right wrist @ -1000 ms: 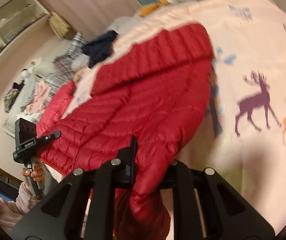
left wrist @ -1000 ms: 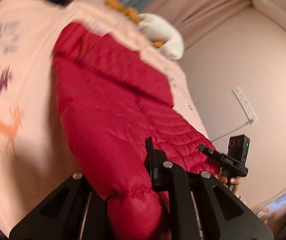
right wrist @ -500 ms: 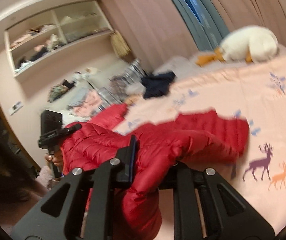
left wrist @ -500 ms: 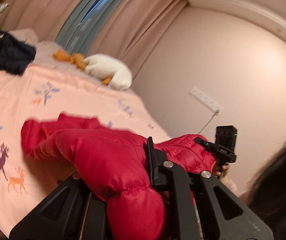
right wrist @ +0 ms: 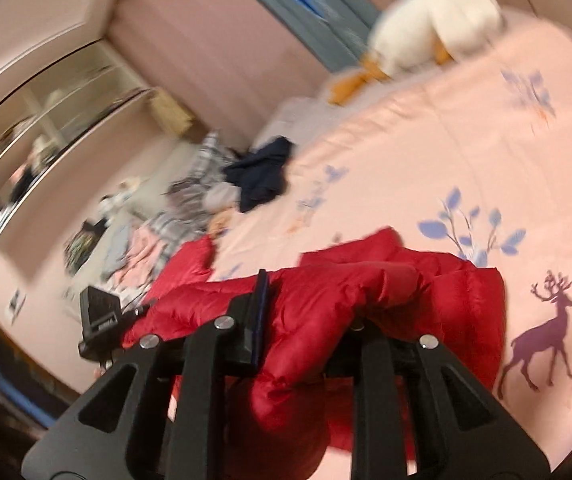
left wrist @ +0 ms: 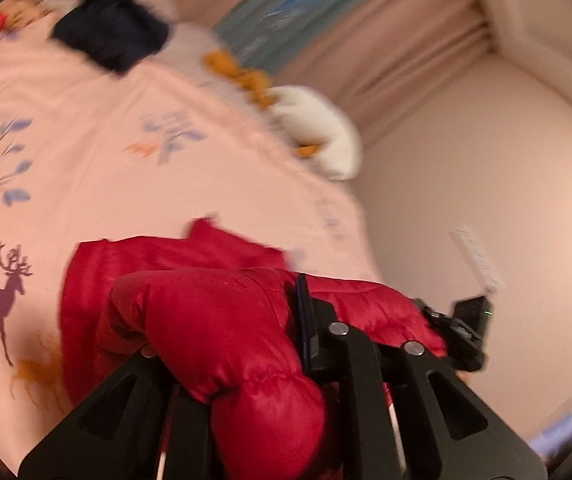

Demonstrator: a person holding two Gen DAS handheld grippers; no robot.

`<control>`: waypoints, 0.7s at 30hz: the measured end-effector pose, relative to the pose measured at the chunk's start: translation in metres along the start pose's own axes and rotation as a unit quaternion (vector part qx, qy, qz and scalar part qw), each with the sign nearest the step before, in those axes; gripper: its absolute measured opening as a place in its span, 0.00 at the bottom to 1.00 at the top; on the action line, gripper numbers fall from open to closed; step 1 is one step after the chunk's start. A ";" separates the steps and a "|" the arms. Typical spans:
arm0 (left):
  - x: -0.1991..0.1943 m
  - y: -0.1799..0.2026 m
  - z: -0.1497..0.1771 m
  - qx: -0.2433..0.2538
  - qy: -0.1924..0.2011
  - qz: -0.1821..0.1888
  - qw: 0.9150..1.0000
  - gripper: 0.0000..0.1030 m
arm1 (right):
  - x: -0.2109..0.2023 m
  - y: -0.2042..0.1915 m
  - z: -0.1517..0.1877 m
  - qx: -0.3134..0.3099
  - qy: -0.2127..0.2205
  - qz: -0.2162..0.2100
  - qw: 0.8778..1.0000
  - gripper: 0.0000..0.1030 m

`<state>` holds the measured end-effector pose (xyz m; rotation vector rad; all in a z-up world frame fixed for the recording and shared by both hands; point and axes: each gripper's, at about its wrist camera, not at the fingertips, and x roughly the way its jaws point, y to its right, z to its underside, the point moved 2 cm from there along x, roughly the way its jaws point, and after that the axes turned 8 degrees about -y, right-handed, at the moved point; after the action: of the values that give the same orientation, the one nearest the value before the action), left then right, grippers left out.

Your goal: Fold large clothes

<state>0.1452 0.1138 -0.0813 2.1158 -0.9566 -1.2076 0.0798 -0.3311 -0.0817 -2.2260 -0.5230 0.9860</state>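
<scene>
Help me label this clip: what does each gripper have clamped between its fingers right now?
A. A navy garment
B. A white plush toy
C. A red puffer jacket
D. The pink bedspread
C: the left gripper and the right gripper each pinch the red puffer jacket, bunched over the bedspread.

Your bed (left wrist: 98, 168) wears a pink deer-print cover. On it lie the red puffer jacket (left wrist: 214, 320), a dark navy garment (left wrist: 110, 36), and a white plush duck (right wrist: 433, 20) near the curtains.
</scene>
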 end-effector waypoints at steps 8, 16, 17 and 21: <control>0.080 -0.062 -0.034 -0.092 -0.051 -0.058 0.993 0.21 | 0.070 0.065 -0.018 0.110 -0.037 0.048 0.992 0.24; 0.092 -0.062 -0.059 -0.127 -0.057 -0.033 0.990 0.82 | 0.068 0.085 -0.030 0.184 -0.002 0.000 0.983 0.70; 0.091 -0.059 -0.063 -0.126 -0.048 -0.034 0.990 0.90 | 0.061 0.085 -0.034 0.184 0.010 0.000 0.983 0.76; 0.069 -0.051 -0.080 -0.116 -0.003 -0.050 0.992 0.99 | 0.031 0.076 -0.046 0.166 0.058 0.021 0.984 0.82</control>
<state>0.2560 0.0983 -0.1160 1.9955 -0.6822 -1.3076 0.1423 -0.3861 -0.1261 -1.9847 -0.2397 0.8868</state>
